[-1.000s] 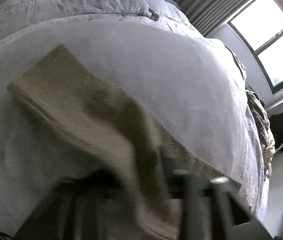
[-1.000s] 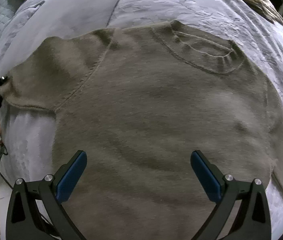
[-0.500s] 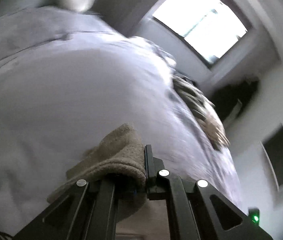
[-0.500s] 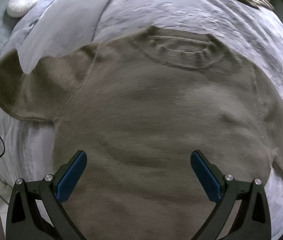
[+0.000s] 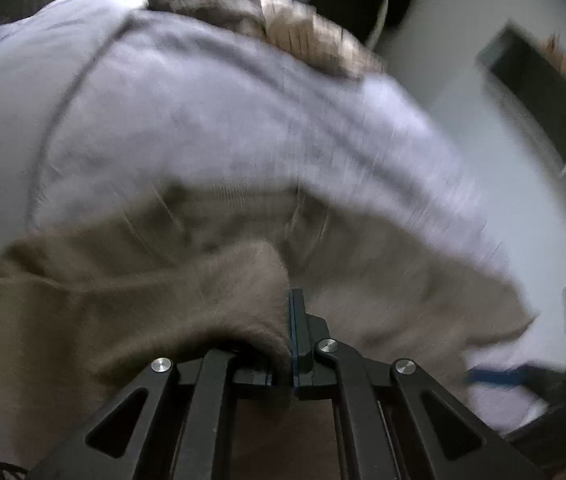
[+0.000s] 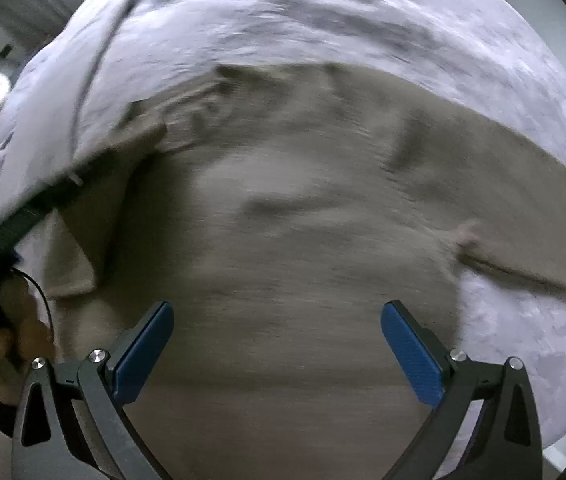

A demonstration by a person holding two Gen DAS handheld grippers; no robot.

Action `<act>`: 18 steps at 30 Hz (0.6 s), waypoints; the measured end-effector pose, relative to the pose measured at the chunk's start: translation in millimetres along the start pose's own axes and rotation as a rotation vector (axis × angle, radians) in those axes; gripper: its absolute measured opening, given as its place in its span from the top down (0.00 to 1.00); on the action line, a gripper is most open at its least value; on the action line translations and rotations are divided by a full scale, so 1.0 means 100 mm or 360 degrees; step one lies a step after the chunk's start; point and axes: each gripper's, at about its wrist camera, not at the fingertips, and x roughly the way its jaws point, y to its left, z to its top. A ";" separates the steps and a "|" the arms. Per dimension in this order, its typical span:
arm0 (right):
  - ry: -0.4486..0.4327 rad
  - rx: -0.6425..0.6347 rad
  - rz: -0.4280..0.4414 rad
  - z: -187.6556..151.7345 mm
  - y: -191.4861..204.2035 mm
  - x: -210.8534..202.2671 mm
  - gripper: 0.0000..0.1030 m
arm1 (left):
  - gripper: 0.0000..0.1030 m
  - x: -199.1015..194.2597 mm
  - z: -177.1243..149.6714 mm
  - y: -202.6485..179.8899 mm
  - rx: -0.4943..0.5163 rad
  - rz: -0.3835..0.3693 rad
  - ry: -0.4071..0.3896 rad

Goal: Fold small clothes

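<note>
Sleeve pinched in the left claw (image 5: 291, 336), over the sweater (image 6: 283, 248) body.

Spread flat on the bed (image 6: 323, 16), the sweater lies collar away from the right claw (image 6: 277, 344), which hovers wide open and empty above its lower half. The left claw is clamped on the sleeve (image 5: 211, 296), so that hand seems set to fold it across the chest.

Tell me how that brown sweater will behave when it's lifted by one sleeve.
The sweater is probably floppy: the sleeve pinched in the left tool bunches and droops around it. It looks like soft knit, so likely light and not slippery. The rest will probably drag and wrinkle over the blanket.
</note>
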 end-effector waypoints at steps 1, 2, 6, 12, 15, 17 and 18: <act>0.0007 0.0024 -0.0009 -0.01 -0.06 0.03 0.00 | 0.94 0.11 -0.07 -0.06 0.0044 0.0080 0.0048; 0.0011 0.0036 -0.0013 0.00 -0.09 0.05 0.00 | 0.94 0.16 -0.13 -0.06 0.0068 0.0139 0.0079; 0.0002 0.0046 -0.0023 0.02 -0.18 0.09 0.00 | 0.93 0.17 -0.24 -0.13 0.0153 0.0296 0.0079; -0.0102 -0.0149 -0.0027 0.17 0.15 0.04 0.00 | 0.05 -0.49 -0.20 0.00 0.0161 0.0588 -0.0200; -0.0185 -0.0385 -0.0034 0.26 0.58 0.05 0.00 | 0.05 -0.80 -0.18 0.24 0.0099 0.0723 -0.0245; -0.0234 -0.0592 -0.0061 0.27 0.92 0.07 0.00 | 0.05 -0.95 -0.17 0.54 0.0003 0.0785 -0.0234; -0.0258 -0.0680 -0.0085 0.25 1.07 0.09 0.00 | 0.05 -0.98 -0.15 0.72 -0.0062 0.0831 -0.0204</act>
